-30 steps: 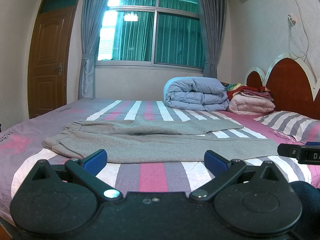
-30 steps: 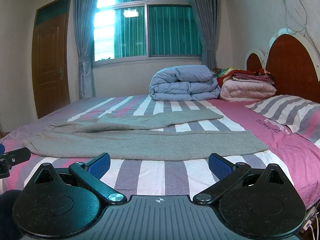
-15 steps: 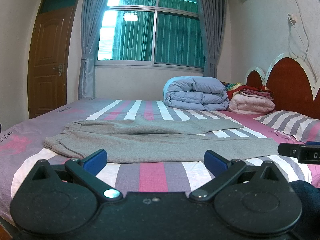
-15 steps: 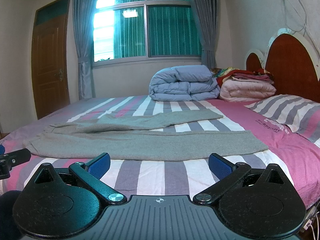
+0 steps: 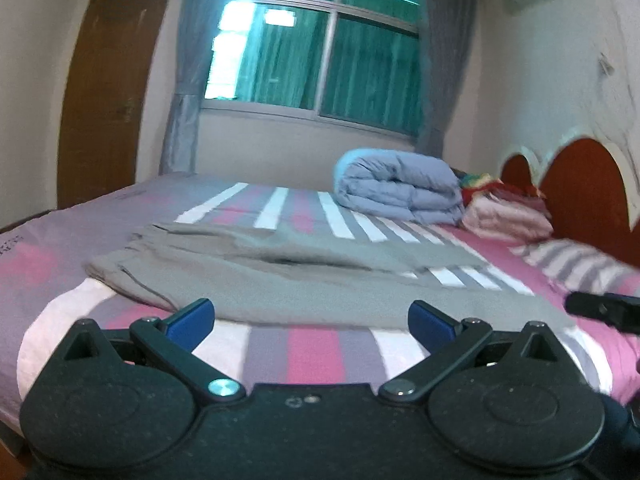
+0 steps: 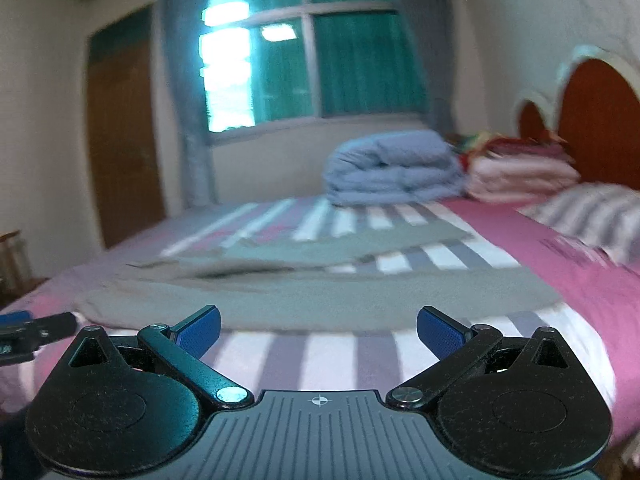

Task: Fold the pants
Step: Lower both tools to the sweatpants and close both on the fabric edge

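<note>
While grey pants [image 5: 304, 280] lie spread on the striped bed [image 5: 312, 356], each hand-held gripper, left [image 5: 312, 320] and right [image 6: 318, 330], gapes wide; neither touches cloth.

bare striped sheet [image 5: 312, 356] before grey pants [image 5: 320, 292]

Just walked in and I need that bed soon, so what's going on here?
A person holds a gripper in each hand at the near edge of the bed, about to fold the grey pants that lie spread flat across the striped sheet. The left gripper and the right gripper are both open and hold nothing; neither touches the fabric yet. Both views are blurred. A folded blue quilt and stacked bedding sit by the headboard. The folding has not begun.
</note>
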`<state>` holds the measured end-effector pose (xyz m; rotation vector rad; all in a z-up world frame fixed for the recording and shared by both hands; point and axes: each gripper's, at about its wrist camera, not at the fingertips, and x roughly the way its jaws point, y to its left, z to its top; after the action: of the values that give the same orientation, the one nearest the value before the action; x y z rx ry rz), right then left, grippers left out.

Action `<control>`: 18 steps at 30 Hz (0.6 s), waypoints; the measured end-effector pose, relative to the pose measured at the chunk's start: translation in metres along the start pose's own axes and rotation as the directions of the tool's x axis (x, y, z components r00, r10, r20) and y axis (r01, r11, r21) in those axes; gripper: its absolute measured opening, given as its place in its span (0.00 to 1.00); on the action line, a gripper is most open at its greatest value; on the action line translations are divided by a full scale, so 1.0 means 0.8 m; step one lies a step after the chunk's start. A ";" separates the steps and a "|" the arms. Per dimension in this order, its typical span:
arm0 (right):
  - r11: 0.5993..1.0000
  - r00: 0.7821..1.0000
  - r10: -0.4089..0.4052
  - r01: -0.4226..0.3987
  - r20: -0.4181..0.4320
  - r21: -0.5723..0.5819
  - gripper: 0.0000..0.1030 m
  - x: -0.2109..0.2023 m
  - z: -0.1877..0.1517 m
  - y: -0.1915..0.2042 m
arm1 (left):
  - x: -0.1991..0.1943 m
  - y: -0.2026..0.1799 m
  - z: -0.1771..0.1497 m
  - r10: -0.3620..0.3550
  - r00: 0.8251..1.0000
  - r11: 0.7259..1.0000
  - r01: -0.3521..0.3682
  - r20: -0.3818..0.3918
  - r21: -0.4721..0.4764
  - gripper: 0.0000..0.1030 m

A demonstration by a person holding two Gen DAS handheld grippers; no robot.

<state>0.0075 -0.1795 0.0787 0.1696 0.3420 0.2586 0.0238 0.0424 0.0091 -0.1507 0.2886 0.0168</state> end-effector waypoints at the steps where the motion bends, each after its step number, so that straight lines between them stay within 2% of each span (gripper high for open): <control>1: 0.999 0.999 0.032 -0.032 -0.009 -0.035 1.00 0.009 0.009 0.002 | 0.009 0.013 0.008 0.011 1.000 1.000 -0.011 0.001 0.004 0.94; 6: 0.989 0.995 0.099 -0.098 0.007 -0.112 1.00 0.061 0.064 0.000 | 0.066 0.086 0.058 0.070 0.997 0.997 -0.069 -0.016 0.035 0.94; 9: 0.972 0.991 0.133 -0.125 0.026 -0.201 1.00 0.111 0.105 0.008 | 0.104 0.132 0.092 0.072 0.996 0.996 -0.069 -0.045 0.058 0.94; 10: 0.964 0.987 0.160 -0.150 0.033 -0.219 1.00 0.133 0.120 0.013 | 0.120 0.148 0.102 0.082 0.995 0.994 -0.078 -0.059 0.079 0.94; 12: 0.948 0.978 0.209 -0.205 -0.010 -0.243 1.00 0.176 0.143 0.021 | 0.153 0.181 0.120 0.080 0.992 0.991 -0.070 -0.093 0.114 0.94; 14: 0.941 0.981 0.193 -0.194 -0.029 -0.277 1.00 0.227 0.162 0.036 | 0.186 0.210 0.134 0.098 0.990 0.987 -0.083 -0.100 0.141 0.94; 15: 0.936 0.974 0.227 -0.223 -0.016 -0.271 1.00 0.254 0.169 0.041 | 0.209 0.228 0.143 0.107 0.989 0.984 -0.089 -0.107 0.155 0.94; 16: 0.930 0.964 0.265 -0.264 -0.032 -0.256 1.00 0.283 0.175 0.044 | 0.230 0.244 0.149 0.108 0.987 0.982 -0.088 -0.117 0.166 0.93; 18: 0.923 0.954 0.289 -0.299 -0.080 -0.240 1.00 0.341 0.179 0.058 | 0.277 0.273 0.161 0.110 0.983 0.984 -0.088 -0.145 0.153 0.89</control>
<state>0.2954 -0.0769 0.1369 -0.0355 0.3228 0.6011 0.2641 0.2767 0.0362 0.0089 0.4496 0.0830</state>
